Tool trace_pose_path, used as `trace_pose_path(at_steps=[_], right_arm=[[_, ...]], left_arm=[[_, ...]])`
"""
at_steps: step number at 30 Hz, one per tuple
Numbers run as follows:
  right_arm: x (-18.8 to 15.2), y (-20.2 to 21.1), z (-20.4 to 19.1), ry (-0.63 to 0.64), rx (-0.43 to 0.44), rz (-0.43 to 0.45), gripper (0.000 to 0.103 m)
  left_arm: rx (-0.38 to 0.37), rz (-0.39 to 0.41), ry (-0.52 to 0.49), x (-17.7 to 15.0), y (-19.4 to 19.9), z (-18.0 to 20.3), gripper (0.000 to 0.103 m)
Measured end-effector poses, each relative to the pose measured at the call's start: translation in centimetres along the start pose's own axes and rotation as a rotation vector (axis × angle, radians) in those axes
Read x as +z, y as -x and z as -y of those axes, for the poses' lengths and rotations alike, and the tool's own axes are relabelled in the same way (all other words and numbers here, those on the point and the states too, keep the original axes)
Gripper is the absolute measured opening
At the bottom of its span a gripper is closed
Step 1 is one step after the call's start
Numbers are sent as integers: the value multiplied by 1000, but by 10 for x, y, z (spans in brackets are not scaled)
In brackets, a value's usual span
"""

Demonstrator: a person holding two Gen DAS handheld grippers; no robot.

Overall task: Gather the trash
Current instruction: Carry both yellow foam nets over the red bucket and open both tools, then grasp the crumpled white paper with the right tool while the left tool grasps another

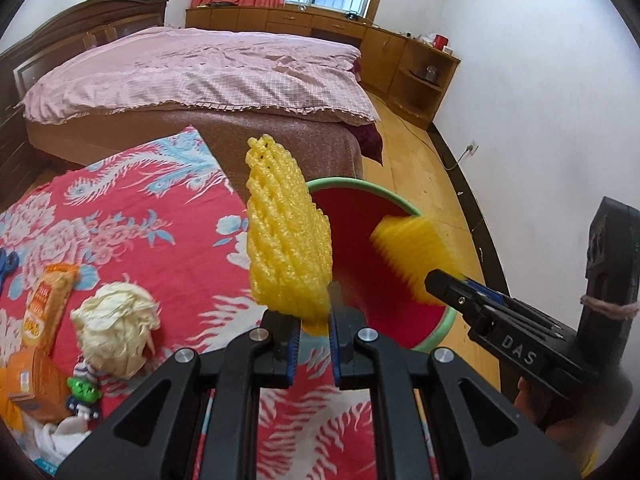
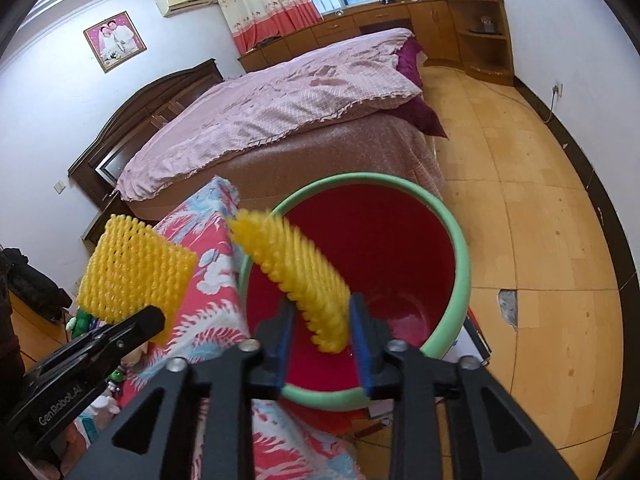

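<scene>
A big bed [image 1: 192, 80] with a pink cover is seen in the upper part of both views. A table with a red flowered cloth [image 1: 132, 232] fills the lower left of the left wrist view. A red bucket [image 2: 400, 248] with a green rim is seen at the middle of the right wrist view, just beside the table edge.

The left gripper [image 1: 314, 320] is pointed slanting down at the bottom middle of its own view. Its jaws are almost closed and a yellow foam net [image 1: 286, 240] is pinched between them, standing up in front of the bucket's left rim.

The right gripper [image 2: 320, 332] is also pointed slanting down, over the bucket's mouth. Its jaws are partly apart. A second yellow foam net [image 2: 296, 272] is seen tilted between them, blurred; whether the pads touch it cannot be told.

A crumpled paper ball [image 1: 116, 328] and an orange wrapper [image 1: 46, 304] are left lying on the cloth at the lower left.
</scene>
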State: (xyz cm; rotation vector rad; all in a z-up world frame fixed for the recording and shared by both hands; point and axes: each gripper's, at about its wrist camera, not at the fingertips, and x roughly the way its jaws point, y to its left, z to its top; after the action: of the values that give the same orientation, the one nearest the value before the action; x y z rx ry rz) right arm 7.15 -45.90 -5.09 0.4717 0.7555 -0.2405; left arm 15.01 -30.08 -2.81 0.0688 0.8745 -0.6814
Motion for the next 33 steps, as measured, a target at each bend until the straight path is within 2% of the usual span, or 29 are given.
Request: trace_pose_path(at_steps=[4, 9, 12, 15, 17, 18, 20, 33], right_arm=[[3, 1, 3, -3, 1, 20, 48], [4, 8, 9, -21, 9, 47, 54], [6, 13, 12, -30, 9, 65, 55], [5, 20, 15, -40, 11, 84, 58], [5, 24, 17, -47, 12, 93, 60], [5, 26, 19, -53, 12, 97, 62], [5, 29, 21, -68, 15, 101, 63], [-5, 43, 10, -63, 34, 104, 70]], left_arm=[[0, -13, -1, 3, -11, 1, 11], [-5, -47, -13, 3, -23, 6, 11], [-7, -41, -39, 7, -25, 14, 12], [-11, -34, -63, 11, -26, 22, 28], [12, -22, -59, 12, -24, 24, 52], [30, -17, -53, 13, -24, 25, 55], [52, -17, -48, 13, -23, 25, 55], [49, 18, 17, 3, 20, 8, 55]])
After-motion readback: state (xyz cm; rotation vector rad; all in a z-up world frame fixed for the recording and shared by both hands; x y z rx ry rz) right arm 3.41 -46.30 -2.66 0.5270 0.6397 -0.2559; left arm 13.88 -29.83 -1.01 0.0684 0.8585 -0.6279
